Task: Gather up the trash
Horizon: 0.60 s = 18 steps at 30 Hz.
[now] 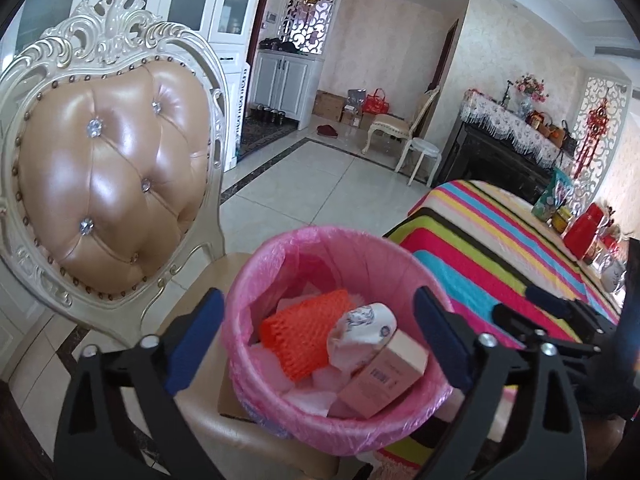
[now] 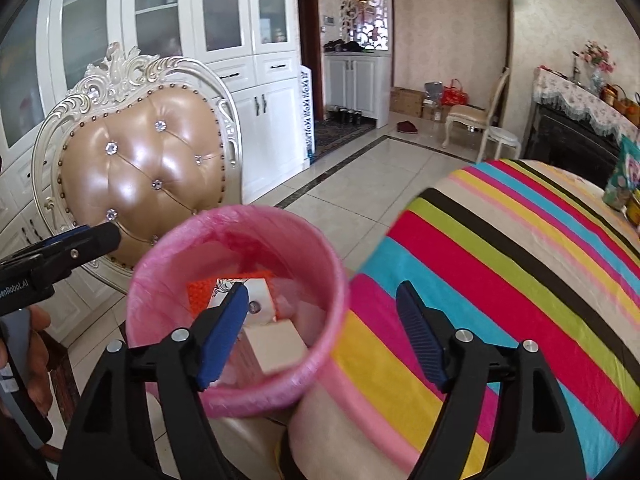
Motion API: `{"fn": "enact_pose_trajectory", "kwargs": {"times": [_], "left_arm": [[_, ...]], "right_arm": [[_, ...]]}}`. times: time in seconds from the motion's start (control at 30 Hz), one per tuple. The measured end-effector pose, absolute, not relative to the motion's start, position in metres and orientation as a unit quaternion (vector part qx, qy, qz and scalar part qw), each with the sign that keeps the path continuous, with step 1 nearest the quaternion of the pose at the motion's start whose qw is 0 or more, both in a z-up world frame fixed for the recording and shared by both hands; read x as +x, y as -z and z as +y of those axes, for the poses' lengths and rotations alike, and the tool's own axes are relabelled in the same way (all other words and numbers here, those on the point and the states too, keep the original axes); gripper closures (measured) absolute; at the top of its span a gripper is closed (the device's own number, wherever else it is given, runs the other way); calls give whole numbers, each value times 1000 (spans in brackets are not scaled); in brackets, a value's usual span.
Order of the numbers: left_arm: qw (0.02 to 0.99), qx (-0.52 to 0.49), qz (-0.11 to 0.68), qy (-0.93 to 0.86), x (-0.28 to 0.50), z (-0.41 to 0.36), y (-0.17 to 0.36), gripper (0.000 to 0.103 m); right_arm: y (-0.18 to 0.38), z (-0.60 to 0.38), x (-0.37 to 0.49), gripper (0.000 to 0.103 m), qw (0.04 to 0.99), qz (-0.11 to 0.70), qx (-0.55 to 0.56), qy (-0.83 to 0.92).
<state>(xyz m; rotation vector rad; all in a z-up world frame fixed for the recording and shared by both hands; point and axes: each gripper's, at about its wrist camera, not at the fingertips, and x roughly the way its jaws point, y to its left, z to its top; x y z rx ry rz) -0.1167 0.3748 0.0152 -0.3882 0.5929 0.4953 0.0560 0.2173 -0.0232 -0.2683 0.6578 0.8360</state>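
A bin lined with a pink bag (image 1: 256, 280) stands on the chair seat, also in the right wrist view (image 2: 336, 272). Inside lie an orange foam net (image 1: 304, 336), a white crumpled wrapper (image 1: 360, 328) and a pale pink box (image 1: 384, 376). My left gripper (image 1: 316, 340) is open and empty, its fingers either side of the bin's mouth. My right gripper (image 2: 320, 332) is open and empty, over the bin's right rim beside the table. The left gripper's finger (image 2: 96, 240) shows at the left of the right wrist view.
An ornate cream chair with a tan tufted back (image 1: 108, 184) holds the bin. A table under a striped cloth (image 2: 520, 264) lies to the right, with jars and a red container (image 1: 580, 232) at its far end. White cabinets (image 2: 224, 40) stand behind.
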Motion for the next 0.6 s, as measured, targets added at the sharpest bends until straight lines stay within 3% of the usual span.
{"fn": "enact_pose_trajectory", "kwargs": {"times": [0.27, 0.6], "left_arm": [[907, -171, 292, -250, -138, 340, -14, 5], [913, -127, 290, -258, -169, 299, -23, 5]], "right_arm": [[32, 172, 46, 18, 859, 320, -94, -388], [23, 171, 19, 18, 848, 308, -96, -420]]}}
